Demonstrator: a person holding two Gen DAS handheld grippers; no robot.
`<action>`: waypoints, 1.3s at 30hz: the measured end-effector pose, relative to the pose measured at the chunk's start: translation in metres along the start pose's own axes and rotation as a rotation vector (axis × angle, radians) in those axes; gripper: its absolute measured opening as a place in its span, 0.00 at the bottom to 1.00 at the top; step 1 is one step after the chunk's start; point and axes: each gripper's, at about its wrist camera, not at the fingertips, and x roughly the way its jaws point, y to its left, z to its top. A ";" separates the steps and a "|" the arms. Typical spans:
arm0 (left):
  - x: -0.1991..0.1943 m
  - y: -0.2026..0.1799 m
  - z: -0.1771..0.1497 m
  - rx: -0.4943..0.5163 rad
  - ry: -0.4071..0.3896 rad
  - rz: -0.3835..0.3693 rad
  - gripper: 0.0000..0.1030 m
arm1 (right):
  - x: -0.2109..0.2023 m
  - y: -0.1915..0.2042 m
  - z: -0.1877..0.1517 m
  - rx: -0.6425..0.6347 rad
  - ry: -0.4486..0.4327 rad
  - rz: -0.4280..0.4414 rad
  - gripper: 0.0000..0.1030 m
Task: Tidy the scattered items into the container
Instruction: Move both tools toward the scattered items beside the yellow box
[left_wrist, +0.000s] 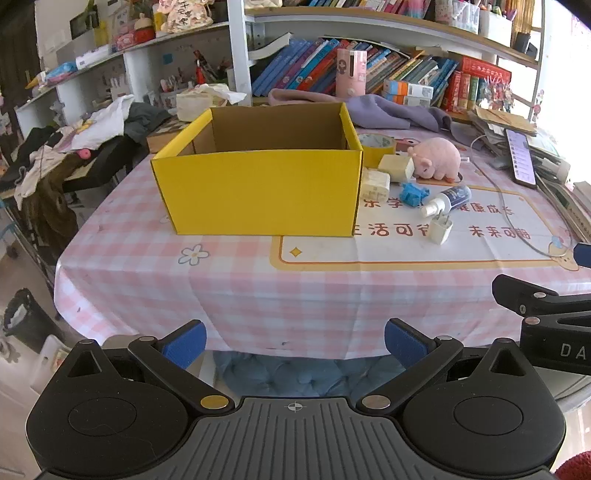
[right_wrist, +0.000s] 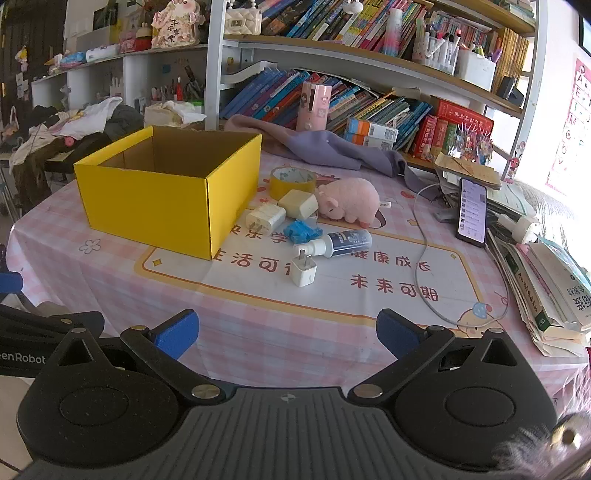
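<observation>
Nothing is picked up yet, so I judge the step in hand to be the first reach. My right hand-held gripper (right_wrist: 287, 334) stands spread wide and empty over the near edge of the pink checked surface (right_wrist: 258, 343); my left hand-held gripper (left_wrist: 294, 343) is likewise released, holding nothing, hanging off the front edge.

The open yellow cardboard box (right_wrist: 166, 192) sits at about eleven o'clock from my right hand-held gripper, well apart, with no items visible in the part of its inside that I can see. The scattered things lie just beside the box's right wall, near twelve o'clock: the small white plug charger (right_wrist: 304, 272) nearest me, then the dark blue spray bottle lying on its side (right_wrist: 341, 242), the crumpled blue wrapper (right_wrist: 302, 232), two cream charger blocks (right_wrist: 266, 218), the yellow tape roll (right_wrist: 291, 181) and the pink plush pig (right_wrist: 349, 199).

I would take the white plug charger first: it stands clear of the rest, so my fingers can straddle its flat sides without nudging the bottle, which would probably roll.
</observation>
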 end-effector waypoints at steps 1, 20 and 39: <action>0.000 0.000 0.000 0.000 0.001 -0.001 1.00 | 0.000 0.000 0.000 0.000 0.000 0.000 1.00; 0.006 -0.001 0.003 0.016 0.012 -0.011 1.00 | 0.003 -0.002 0.001 0.010 -0.001 -0.006 1.00; 0.034 -0.009 0.021 0.015 0.026 -0.057 1.00 | 0.027 -0.014 0.015 0.029 0.019 0.007 1.00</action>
